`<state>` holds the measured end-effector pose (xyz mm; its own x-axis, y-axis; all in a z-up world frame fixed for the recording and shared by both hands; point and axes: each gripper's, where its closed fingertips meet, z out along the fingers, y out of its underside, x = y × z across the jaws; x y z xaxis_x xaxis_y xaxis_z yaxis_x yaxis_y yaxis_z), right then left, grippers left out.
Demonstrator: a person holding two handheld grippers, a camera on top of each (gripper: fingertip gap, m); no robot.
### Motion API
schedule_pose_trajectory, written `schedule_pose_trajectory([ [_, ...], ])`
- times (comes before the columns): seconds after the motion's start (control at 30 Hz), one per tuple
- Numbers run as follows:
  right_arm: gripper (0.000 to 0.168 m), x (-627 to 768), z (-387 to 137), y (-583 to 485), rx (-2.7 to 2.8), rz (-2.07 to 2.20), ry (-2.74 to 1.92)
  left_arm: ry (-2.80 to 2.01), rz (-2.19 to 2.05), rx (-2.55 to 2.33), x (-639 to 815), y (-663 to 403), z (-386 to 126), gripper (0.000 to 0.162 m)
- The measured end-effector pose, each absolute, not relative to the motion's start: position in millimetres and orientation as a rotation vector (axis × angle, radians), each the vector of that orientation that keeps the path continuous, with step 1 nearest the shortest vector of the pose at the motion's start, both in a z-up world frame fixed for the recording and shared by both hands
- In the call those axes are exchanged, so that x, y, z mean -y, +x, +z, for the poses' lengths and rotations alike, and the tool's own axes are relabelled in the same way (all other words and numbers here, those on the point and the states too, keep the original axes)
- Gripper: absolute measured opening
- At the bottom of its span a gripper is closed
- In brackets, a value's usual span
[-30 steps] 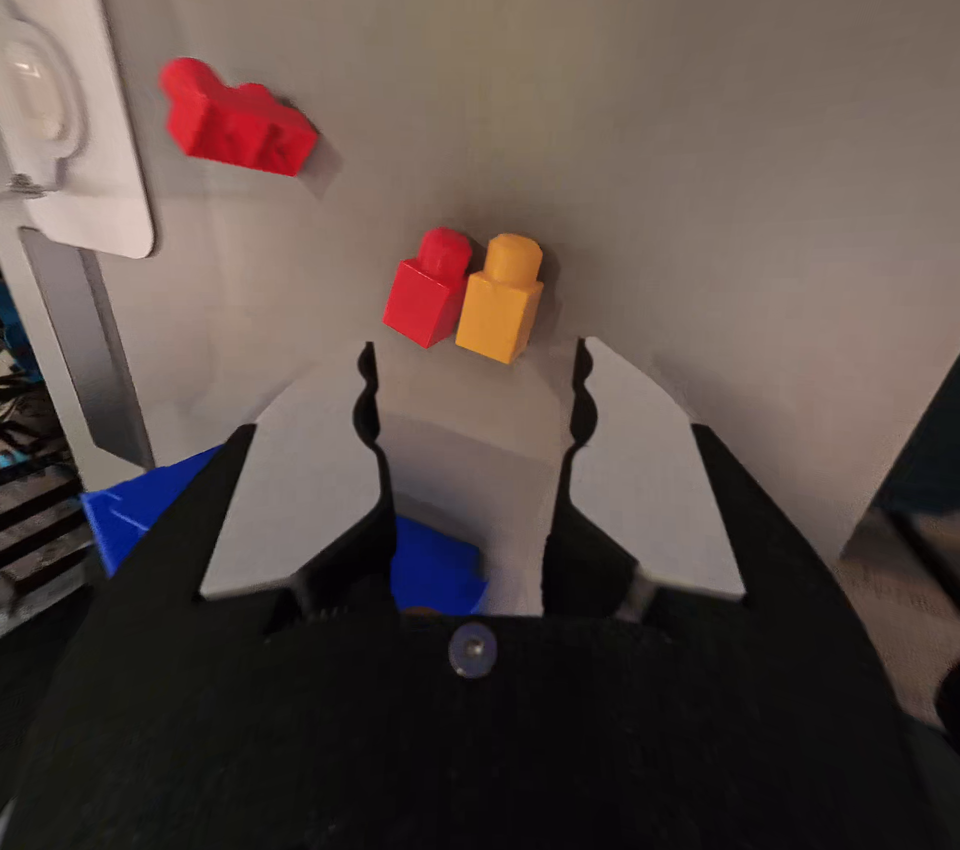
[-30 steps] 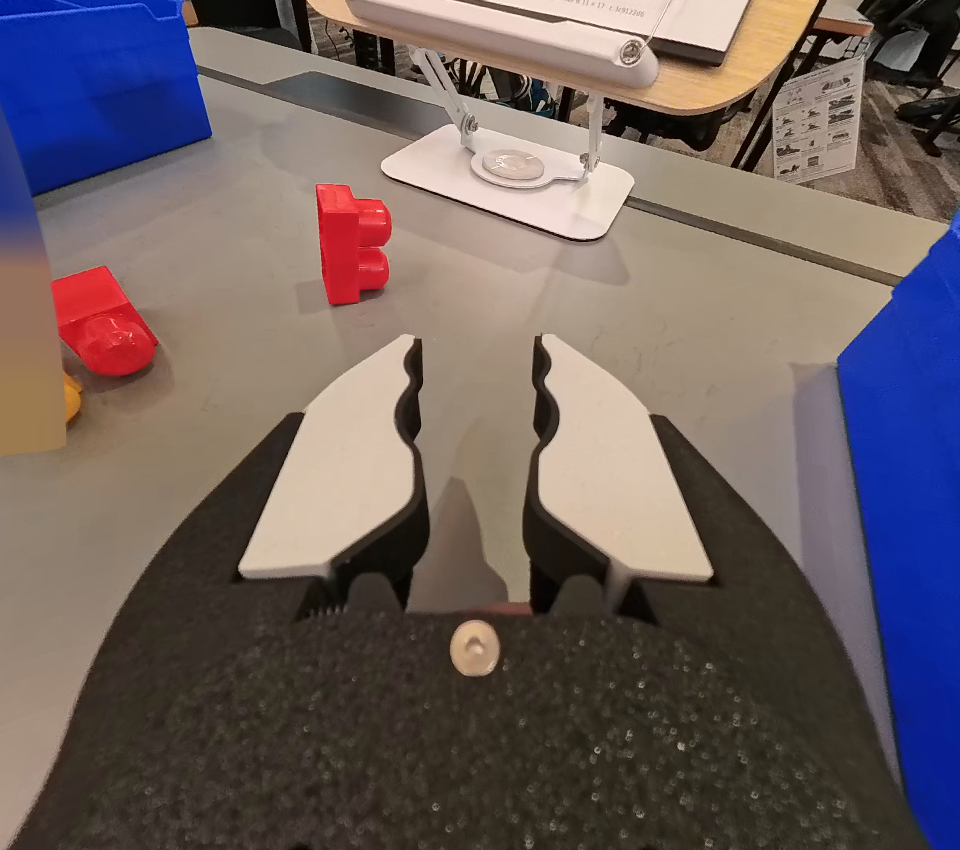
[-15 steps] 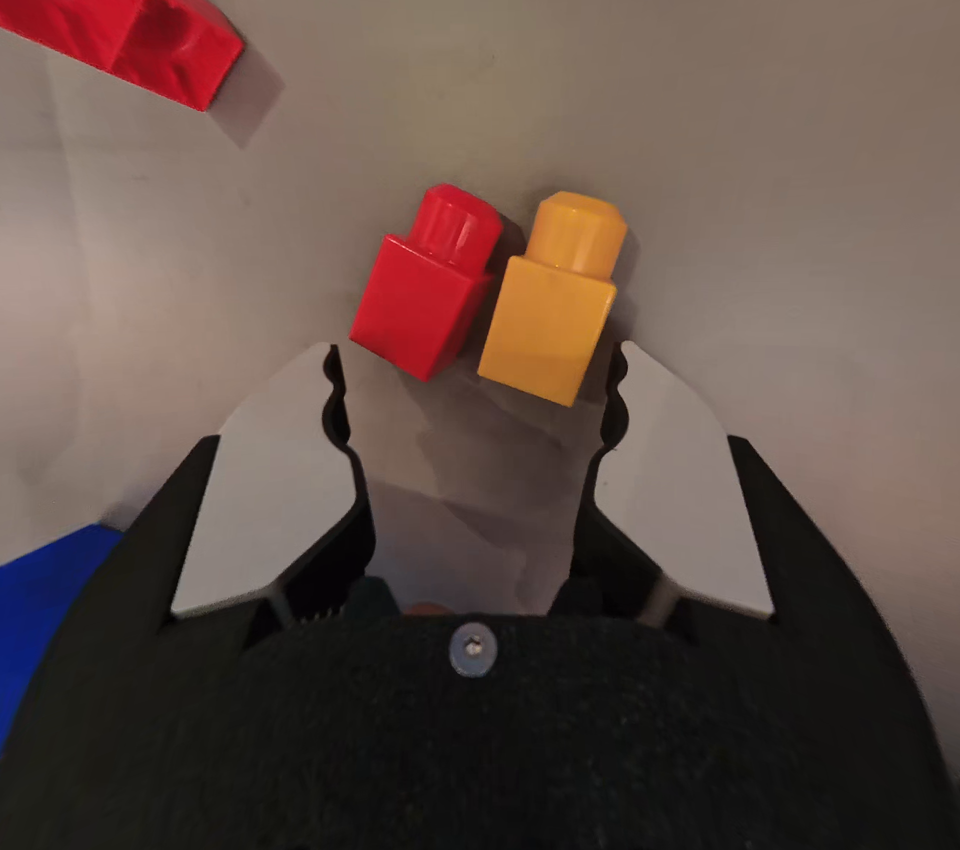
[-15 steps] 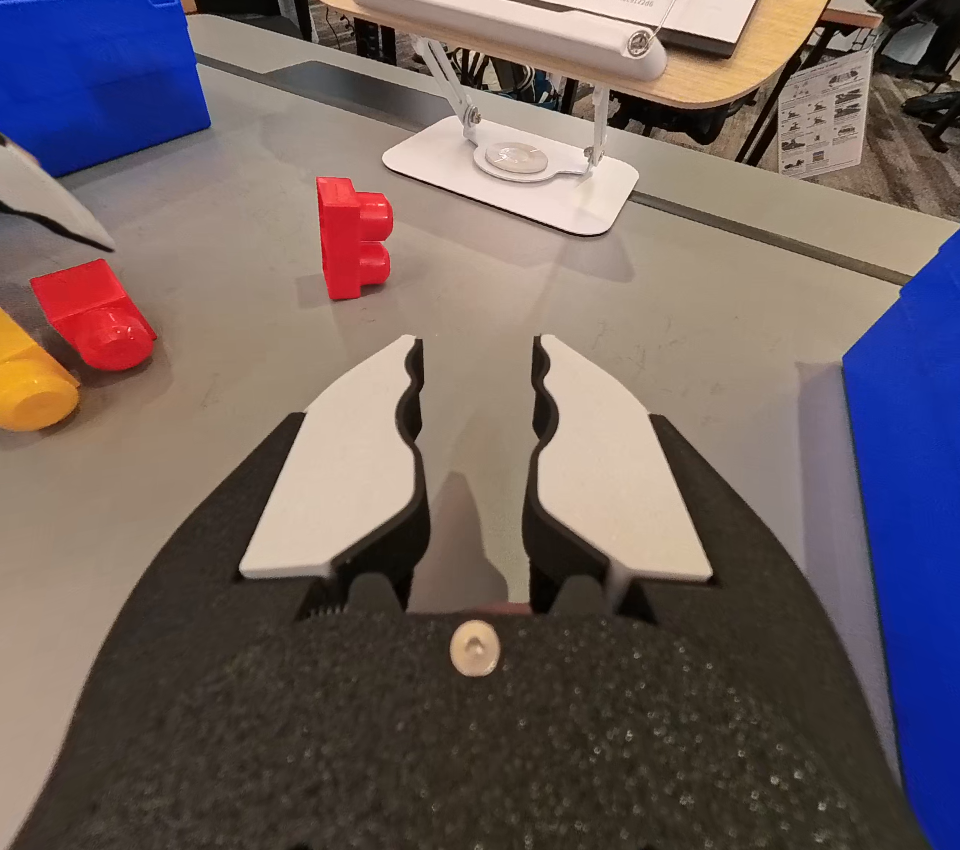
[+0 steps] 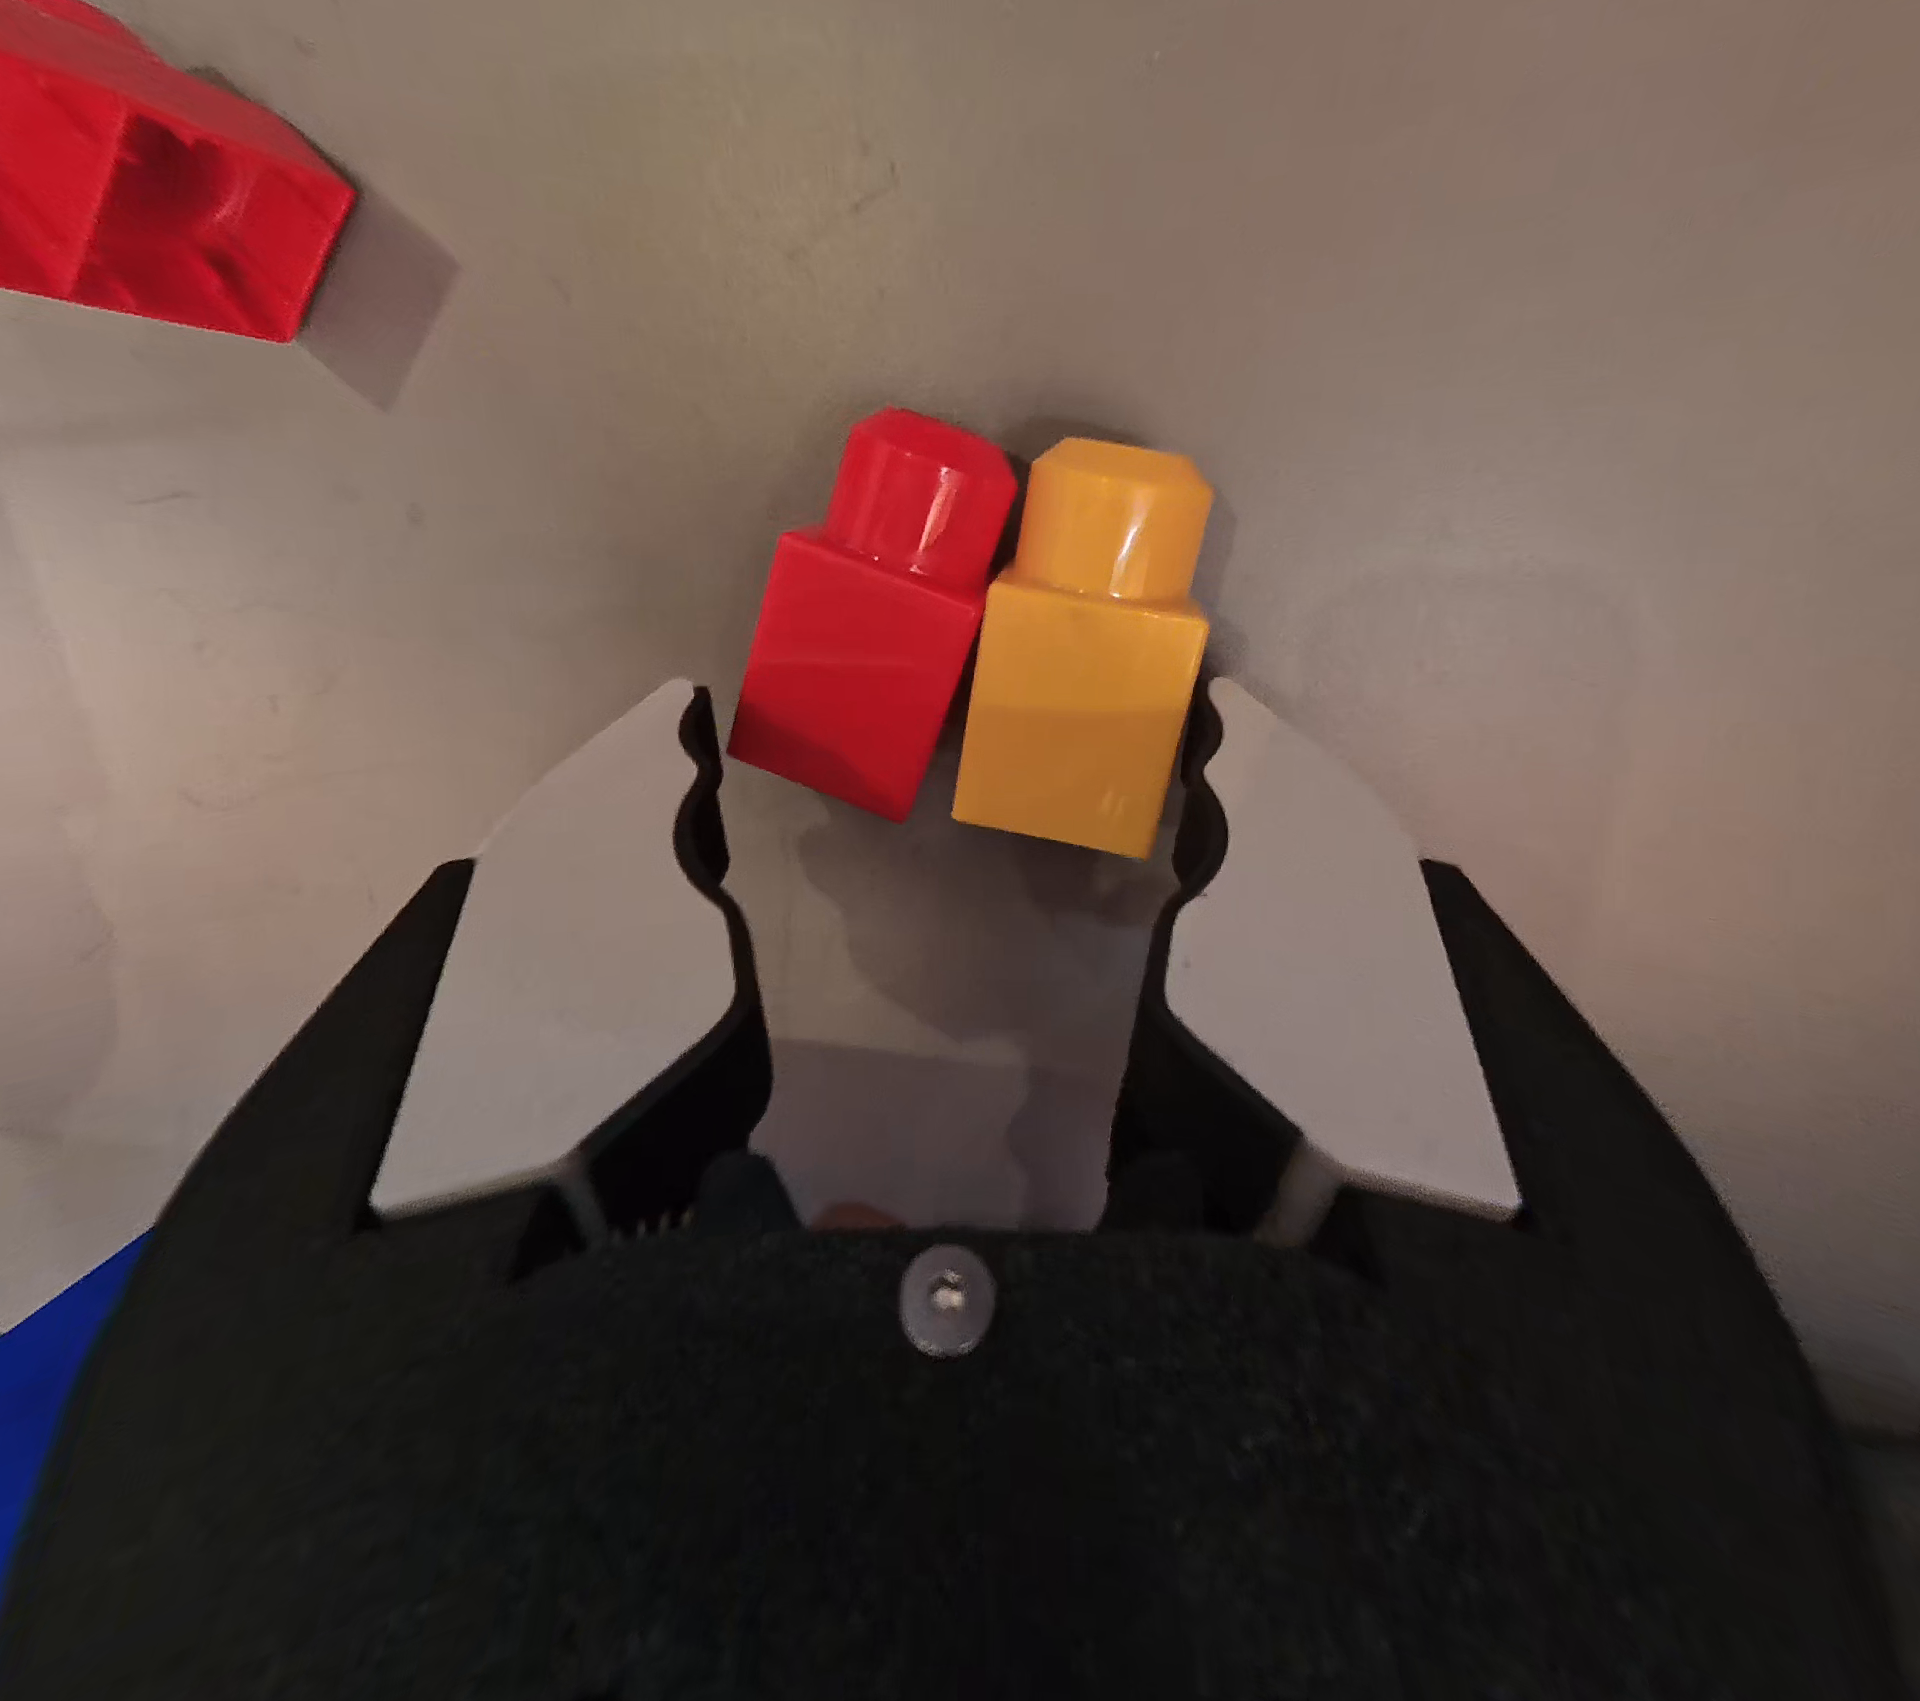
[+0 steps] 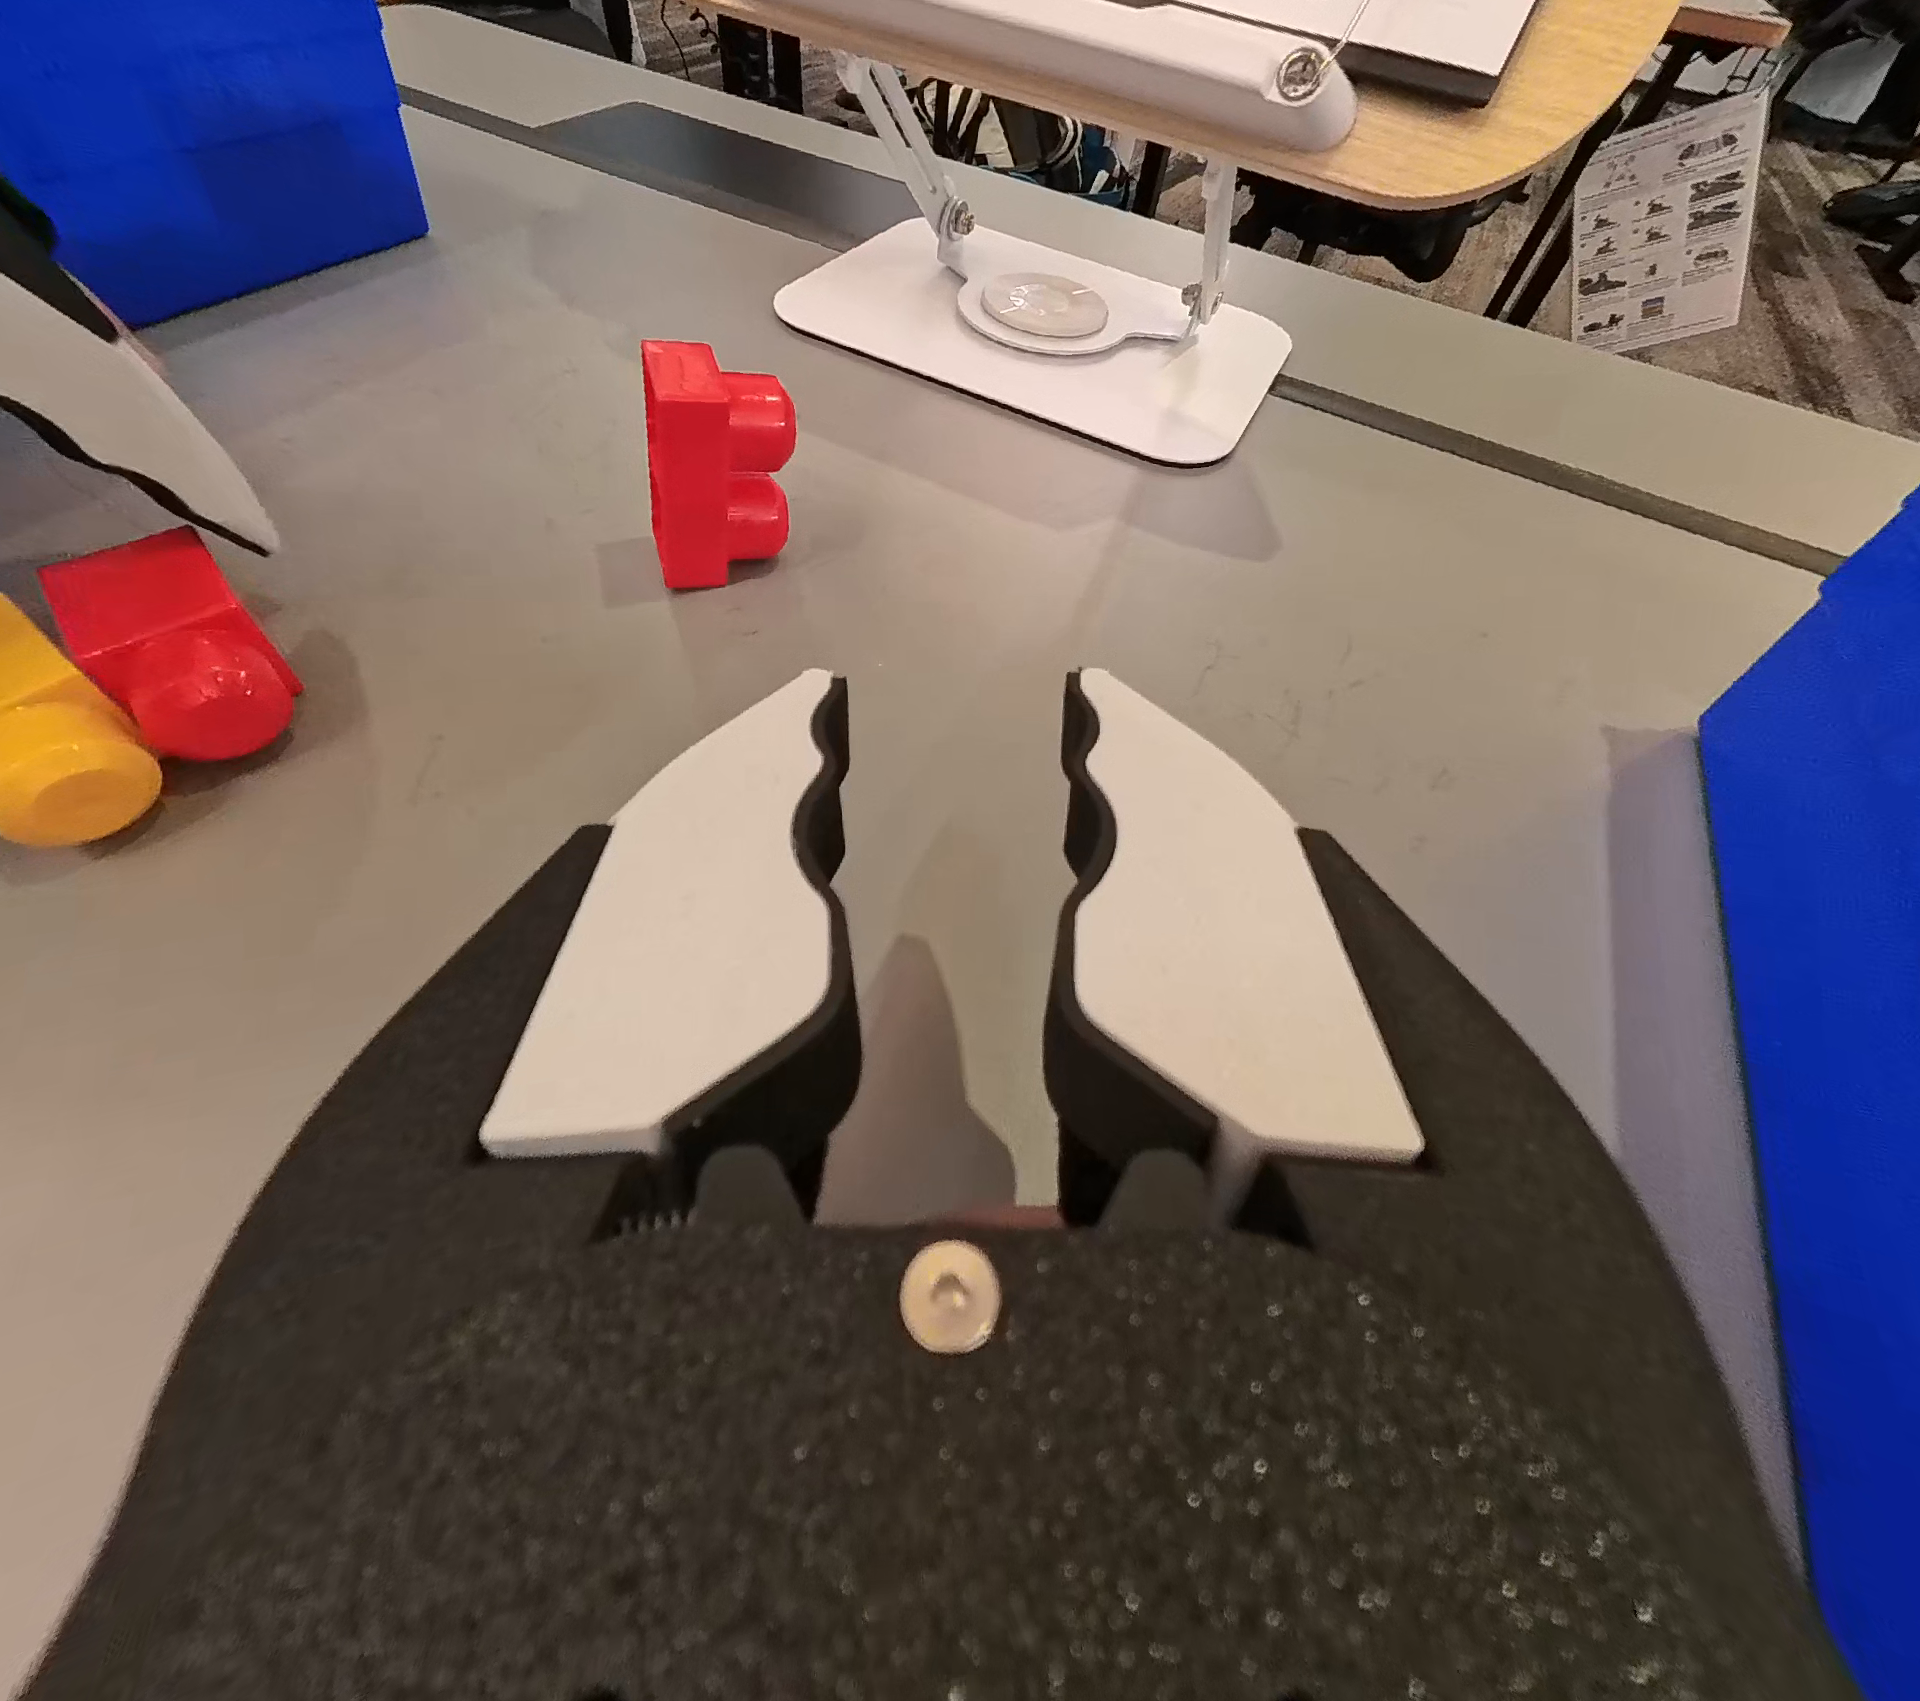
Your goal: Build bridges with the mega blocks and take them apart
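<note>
A red one-stud block (image 5: 873, 654) and a yellow one-stud block (image 5: 1086, 685) lie on their sides, touching, on the grey table (image 5: 1351, 197). My left gripper (image 5: 951, 695) is open, its fingers reaching around both blocks from behind; the right finger is against the yellow block. A red two-stud block (image 5: 156, 197) lies on its side at the far left. In the right wrist view my right gripper (image 6: 956, 685) is open and empty over bare table, with the two-stud block (image 6: 712, 472) ahead and the red (image 6: 166, 643) and yellow (image 6: 62, 758) blocks at the left.
A white stand (image 6: 1039, 332) holding a wooden board with a printed sheet stands at the back. A blue bin (image 6: 187, 82) sits at the back left and another blue bin (image 6: 1829, 1028) at the right edge. One left-gripper finger (image 6: 125, 446) shows above the small blocks. The left gripper's tips are roughly 20 cm from the right gripper's.
My left gripper has moved down and forward, so the two small blocks now sit between its fingertips. My right gripper has stayed almost still.
</note>
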<state>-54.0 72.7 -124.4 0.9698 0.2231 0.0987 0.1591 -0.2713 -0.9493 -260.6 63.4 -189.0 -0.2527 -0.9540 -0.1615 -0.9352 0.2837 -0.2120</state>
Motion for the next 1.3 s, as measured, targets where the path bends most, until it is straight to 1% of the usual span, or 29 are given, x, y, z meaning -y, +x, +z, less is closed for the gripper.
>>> schedule_pose_trajectory([
  [0.83,0.039,-72.9,-124.9,-54.7,0.286,0.059,-1.856,-1.744,-0.123,-2.357,-62.8,-260.2,-194.3,0.078],
  [1.03,0.039,-73.0,-124.9,-54.8,0.286,0.059,-1.856,-1.751,-0.125,-2.342,-62.4,-257.7,-193.8,0.080],
  [1.3,0.039,-72.9,-124.7,-54.8,0.287,0.059,-1.854,-1.783,-0.144,-2.338,-58.9,-257.2,-194.4,0.076],
])
